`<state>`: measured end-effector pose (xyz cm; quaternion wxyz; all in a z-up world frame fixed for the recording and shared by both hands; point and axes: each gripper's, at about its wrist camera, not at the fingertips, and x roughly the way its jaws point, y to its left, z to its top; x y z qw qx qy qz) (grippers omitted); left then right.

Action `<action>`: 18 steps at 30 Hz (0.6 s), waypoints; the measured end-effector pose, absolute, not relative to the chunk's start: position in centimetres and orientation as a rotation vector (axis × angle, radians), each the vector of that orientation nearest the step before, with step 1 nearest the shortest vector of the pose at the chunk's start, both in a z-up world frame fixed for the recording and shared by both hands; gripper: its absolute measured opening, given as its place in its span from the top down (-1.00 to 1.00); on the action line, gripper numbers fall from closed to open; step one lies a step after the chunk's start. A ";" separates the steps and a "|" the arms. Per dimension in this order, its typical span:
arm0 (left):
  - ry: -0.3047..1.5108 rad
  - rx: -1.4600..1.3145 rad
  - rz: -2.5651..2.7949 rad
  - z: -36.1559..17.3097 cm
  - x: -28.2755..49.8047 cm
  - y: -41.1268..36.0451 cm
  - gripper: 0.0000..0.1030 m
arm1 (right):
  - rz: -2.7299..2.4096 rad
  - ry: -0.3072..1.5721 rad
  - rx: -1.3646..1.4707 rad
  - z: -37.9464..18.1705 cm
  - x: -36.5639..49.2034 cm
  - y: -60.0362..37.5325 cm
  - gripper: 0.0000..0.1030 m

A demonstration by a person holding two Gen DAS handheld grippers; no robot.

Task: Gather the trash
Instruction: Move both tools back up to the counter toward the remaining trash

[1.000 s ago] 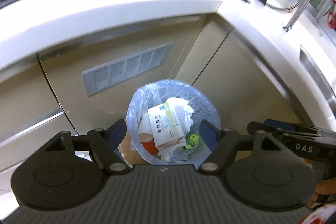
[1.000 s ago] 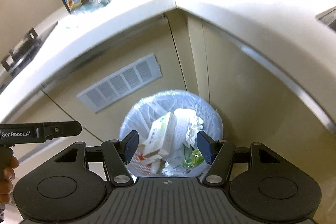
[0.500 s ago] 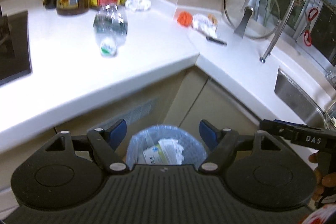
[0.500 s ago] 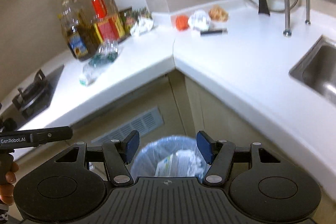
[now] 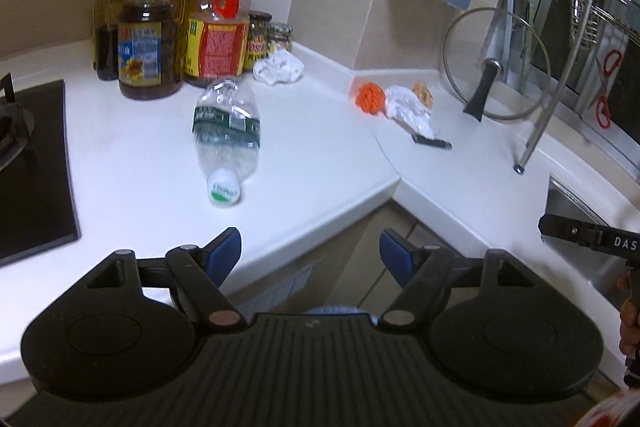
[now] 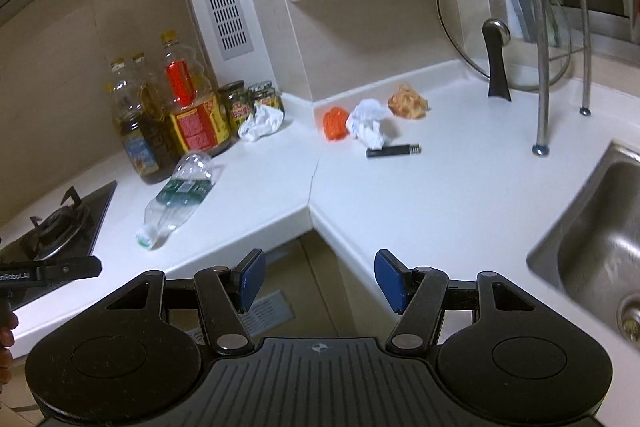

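Left wrist view: white L-shaped bench (image 5: 320,131) wrapping an inner corner, black hob (image 5: 28,167) at the left edge, steel sink (image 6: 592,251) at the right, only partly in frame. Against the back wall, a cluster of oil bottles (image 5: 148,27) and small jars (image 5: 260,39), upright and close together. Leaning on the wall past the corner, a glass pot lid (image 5: 496,63) with a black handle, chrome rack legs (image 6: 542,99) standing in front of it. Lying on its side on the bench near the hob, a clear plastic bottle (image 5: 228,131), cap toward the camera, well clear of the oil bottles. Just in front of the jars, a crumpled white tissue (image 5: 280,67). Near the corner, three wads close together: an orange scrap (image 5: 368,97), a crumpled white wrapper (image 5: 408,107) and a brownish wad (image 6: 408,101), with a black lighter-like stick (image 6: 394,150) just in front; exact nature of the stick hard to make out. Left hand-held gripper (image 5: 310,253) above the bench edge, blue pads wide apart, nothing between them. Right hand-held gripper (image 6: 318,277) likewise spread and empty, over the corner gap. Below, between the pads, only a sliver of blue bin bag (image 5: 336,309), contents hidden by the gripper body. Window side at far right cut off and dim.
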<state>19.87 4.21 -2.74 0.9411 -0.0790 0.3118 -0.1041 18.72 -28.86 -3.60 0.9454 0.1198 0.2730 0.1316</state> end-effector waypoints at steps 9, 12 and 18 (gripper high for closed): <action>0.613 -0.164 -0.154 -1.5 26.8 1.6 -0.33 | 0.318 0.551 0.197 -3.2 28.3 -32.3 -0.19; 0.607 -0.168 -0.144 -1.2 29.8 0.6 -0.31 | 0.321 0.544 0.194 -3.1 31.9 -33.8 -0.19; 0.598 -0.139 -0.113 -1.2 35.7 -1.4 -0.31 | 0.311 0.533 0.178 -3.2 39.1 -36.6 -0.19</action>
